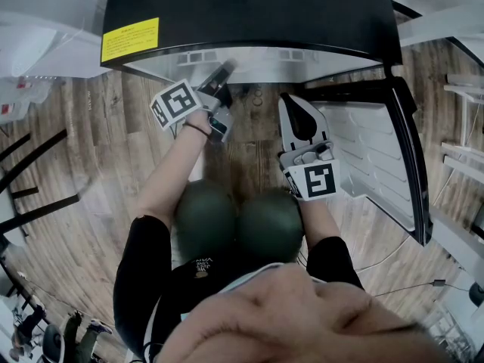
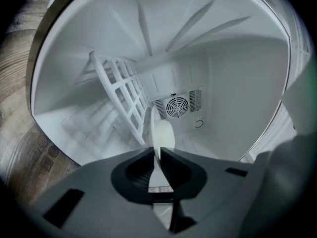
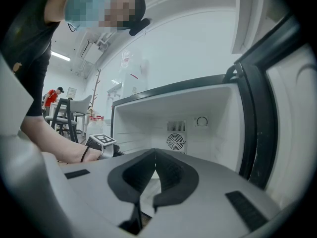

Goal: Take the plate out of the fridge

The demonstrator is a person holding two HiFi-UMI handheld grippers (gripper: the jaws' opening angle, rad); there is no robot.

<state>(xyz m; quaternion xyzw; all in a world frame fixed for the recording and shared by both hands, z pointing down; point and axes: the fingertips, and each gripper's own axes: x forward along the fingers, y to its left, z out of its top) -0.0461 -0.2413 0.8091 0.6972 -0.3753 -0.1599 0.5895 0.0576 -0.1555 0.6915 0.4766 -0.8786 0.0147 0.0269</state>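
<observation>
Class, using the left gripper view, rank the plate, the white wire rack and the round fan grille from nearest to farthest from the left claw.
1. plate: centre, gripped edge-on in the left claw.
2. wire rack: to the left, at mid-depth.
3. fan grille: at the very back, just right of the rack.

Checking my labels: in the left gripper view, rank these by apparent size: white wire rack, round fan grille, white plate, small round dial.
1. White wire rack.
2. White plate and round fan grille: alike; plate nearer, edge-on.
3. Small round dial.
</observation>
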